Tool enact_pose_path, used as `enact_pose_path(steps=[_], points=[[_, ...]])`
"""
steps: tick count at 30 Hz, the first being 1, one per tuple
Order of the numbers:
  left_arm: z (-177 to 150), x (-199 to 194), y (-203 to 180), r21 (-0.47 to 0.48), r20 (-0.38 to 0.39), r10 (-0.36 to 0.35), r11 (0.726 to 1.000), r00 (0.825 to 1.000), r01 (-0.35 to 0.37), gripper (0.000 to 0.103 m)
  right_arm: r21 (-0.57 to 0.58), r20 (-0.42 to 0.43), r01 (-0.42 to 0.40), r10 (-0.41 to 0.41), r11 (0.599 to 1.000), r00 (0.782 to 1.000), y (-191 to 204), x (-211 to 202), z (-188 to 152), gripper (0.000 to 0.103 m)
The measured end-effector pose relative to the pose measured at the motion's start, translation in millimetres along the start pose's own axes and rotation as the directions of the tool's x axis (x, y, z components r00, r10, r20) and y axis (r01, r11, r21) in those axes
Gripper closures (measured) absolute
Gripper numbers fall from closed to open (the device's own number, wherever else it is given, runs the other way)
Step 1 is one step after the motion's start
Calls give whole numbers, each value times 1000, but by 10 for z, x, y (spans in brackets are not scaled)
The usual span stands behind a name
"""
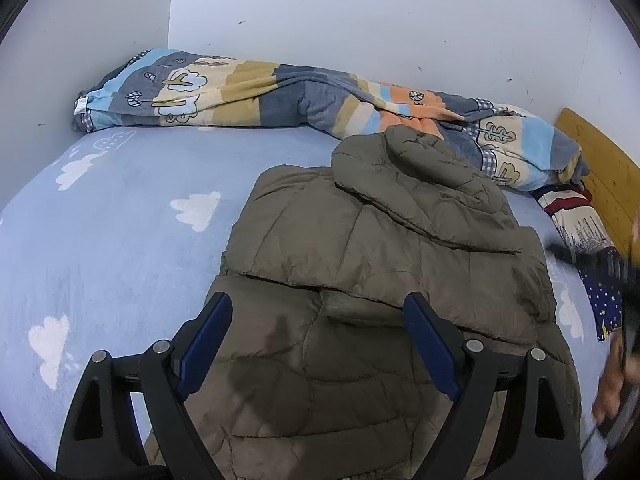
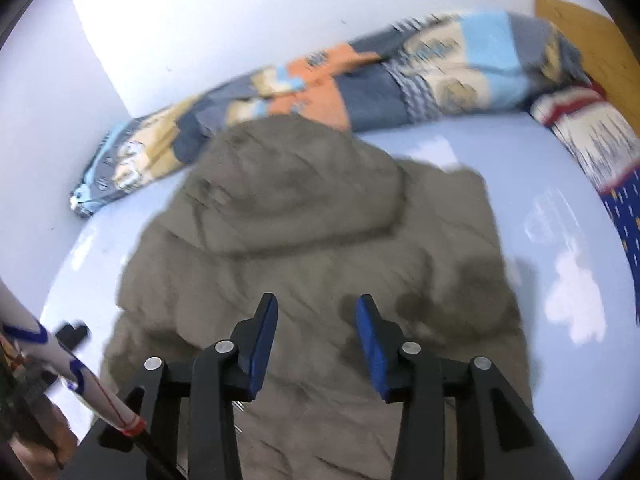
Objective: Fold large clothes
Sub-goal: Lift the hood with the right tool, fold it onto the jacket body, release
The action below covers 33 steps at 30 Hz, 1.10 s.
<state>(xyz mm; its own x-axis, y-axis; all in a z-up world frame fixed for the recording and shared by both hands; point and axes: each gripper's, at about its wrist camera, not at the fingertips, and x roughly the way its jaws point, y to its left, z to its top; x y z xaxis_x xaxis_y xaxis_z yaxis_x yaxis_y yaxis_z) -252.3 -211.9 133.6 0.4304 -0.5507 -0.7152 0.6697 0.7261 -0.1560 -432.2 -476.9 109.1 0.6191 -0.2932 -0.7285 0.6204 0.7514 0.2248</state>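
Note:
An olive-brown puffer jacket (image 1: 380, 260) lies folded on the bed, with its hood on top toward the wall. My left gripper (image 1: 318, 304) hangs open and wide over the jacket's near part, and nothing sits between its blue pads. The right wrist view is blurred by motion. In it the same jacket (image 2: 320, 240) fills the middle. My right gripper (image 2: 317, 302) stands open just above the jacket, its pads apart and gripping no cloth. A blurred hand (image 1: 612, 392) shows at the right edge of the left wrist view.
The light blue sheet (image 1: 120, 220) has white clouds on it. A striped patchwork blanket (image 1: 280, 92) lies bunched along the white wall. A patterned pillow (image 1: 580, 232) rests by the wooden headboard (image 1: 600, 160). A white sleeve (image 2: 40, 344) crosses the lower left corner.

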Motion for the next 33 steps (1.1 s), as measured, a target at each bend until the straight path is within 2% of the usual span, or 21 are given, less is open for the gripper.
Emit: enact_pose_path(steps=[2, 3, 5, 6, 7, 8, 11, 13, 15, 17, 18, 19, 20, 23, 25, 28, 30, 32, 33], points=[[14, -2, -8, 4, 5, 3, 1000, 1000, -3, 16, -45, 36, -1, 3, 999, 999, 225, 50, 238, 58], [21, 2, -7, 6, 6, 6, 1000, 1000, -6, 16, -52, 20, -3, 4, 999, 1000, 318, 114, 341, 58], [35, 13, 26, -4, 4, 10, 1000, 1000, -10, 16, 36, -22, -71, 72, 997, 997, 375, 240, 443, 57], [43, 18, 51, -15, 2, 9, 1000, 1000, -9, 16, 110, -27, -107, 110, 988, 994, 353, 290, 425, 52], [46, 23, 70, -25, 0, 7, 1000, 1000, -7, 16, 191, -37, -130, 140, 973, 990, 327, 372, 386, 40], [48, 28, 92, -35, -4, 4, 999, 1000, -4, 16, 241, -41, -144, 158, 960, 987, 306, 431, 323, 36], [46, 26, 125, -49, -10, 0, 999, 1000, 0, 16, 336, -70, -136, 168, 932, 983, 262, 693, 162, 34], [45, 18, 116, -44, -9, -4, 999, 1000, 3, 16, 407, -84, -156, 207, 900, 975, 205, 894, 68, 34], [48, 17, 101, -39, -7, 0, 999, 1000, 0, 16, 464, -56, -169, 220, 870, 974, 144, 1052, 52, 34], [49, 25, 94, -38, -10, -3, 999, 1000, 2, 16, 472, -23, -196, 235, 859, 972, 110, 1219, 120, 40], [51, 27, 95, -39, -10, -2, 999, 1000, 2, 16, 470, -33, -231, 279, 852, 960, 112, 1308, 159, 62], [56, 28, 97, -39, -9, 0, 999, 1000, -1, 16, 474, -45, -218, 271, 853, 962, 109, 1319, 186, 90], [62, 23, 104, -40, -4, 4, 999, 1000, -4, 16, 478, -31, -205, 250, 854, 968, 96, 1277, 206, 90], [80, 1, 127, -51, 10, 8, 999, 1000, -7, 16, 424, 58, -254, 253, 870, 966, 205, 879, 232, 93], [81, -21, 141, -65, 19, 1, 998, 1000, 0, 16, 398, 98, -312, 298, 863, 950, 312, 519, 193, 93], [99, -81, 114, -61, 54, -2, 998, 999, 5, 16, 392, 113, -353, 337, 850, 935, 390, 99, 15, 93], [96, -96, 50, -36, 74, 6, 999, 997, -3, 16, 361, 85, -309, 299, 880, 951, 423, 29, -147, 93], [71, -77, -24, -8, 70, 17, 1000, 997, -17, 16, 359, 11, -228, 240, 905, 971, 344, 232, -323, 93], [61, -59, -57, 4, 65, 21, 1000, 998, -22, 16, 379, -51, -160, 194, 911, 980, 246, 461, -426, 93]])
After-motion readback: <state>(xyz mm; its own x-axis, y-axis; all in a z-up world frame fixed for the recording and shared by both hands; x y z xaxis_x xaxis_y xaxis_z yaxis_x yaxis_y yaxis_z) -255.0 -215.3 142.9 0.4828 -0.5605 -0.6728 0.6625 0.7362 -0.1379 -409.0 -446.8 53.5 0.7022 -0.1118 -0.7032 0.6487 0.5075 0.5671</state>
